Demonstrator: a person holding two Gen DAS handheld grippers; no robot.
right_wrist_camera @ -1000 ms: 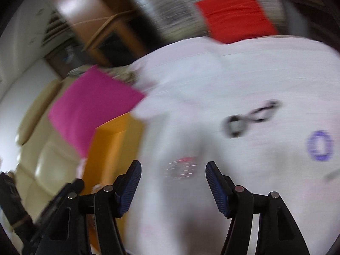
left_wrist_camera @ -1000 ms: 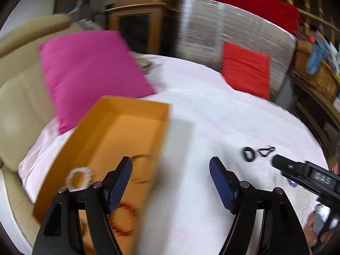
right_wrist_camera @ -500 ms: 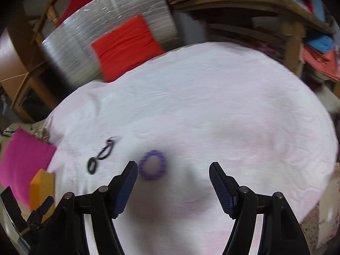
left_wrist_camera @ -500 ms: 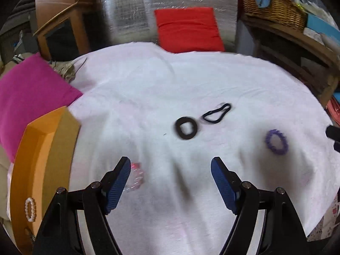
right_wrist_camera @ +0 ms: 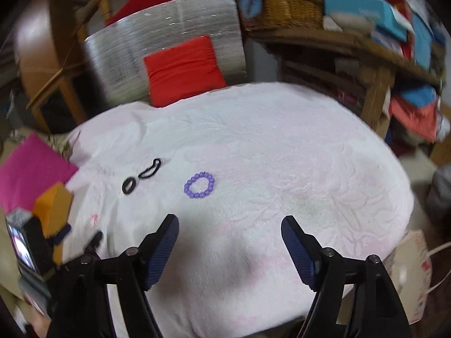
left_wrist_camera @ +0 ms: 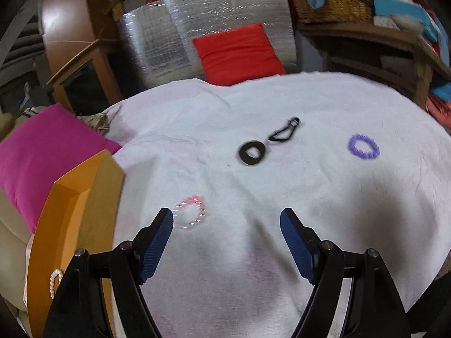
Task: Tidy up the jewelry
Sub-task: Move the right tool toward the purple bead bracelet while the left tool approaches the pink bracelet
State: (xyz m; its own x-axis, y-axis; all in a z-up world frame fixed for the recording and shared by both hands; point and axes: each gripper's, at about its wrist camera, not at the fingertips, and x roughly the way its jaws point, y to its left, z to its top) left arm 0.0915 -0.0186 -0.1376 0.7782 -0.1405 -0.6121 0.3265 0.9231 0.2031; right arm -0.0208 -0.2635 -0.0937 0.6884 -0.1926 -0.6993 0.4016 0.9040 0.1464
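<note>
Both wrist cams angled down, close, sharing purple bracelet (left_wrist_camera: 364, 146) (right_wrist_camera: 199, 185)

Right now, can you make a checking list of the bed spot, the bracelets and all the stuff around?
Surface: white cloth, wrinkled.
Job's things: purple bead bracelet, pink bracelet, black ring and black loop lie loose; orange box at the left edge holds a pearl bracelet.
Clutter: magenta pillow, red cushion.
Grippers: left gripper open, empty; right gripper opening, empty.
Cables: white cord at the right edge.
Surroundings: silver panel, wicker basket, wooden shelves.
</note>
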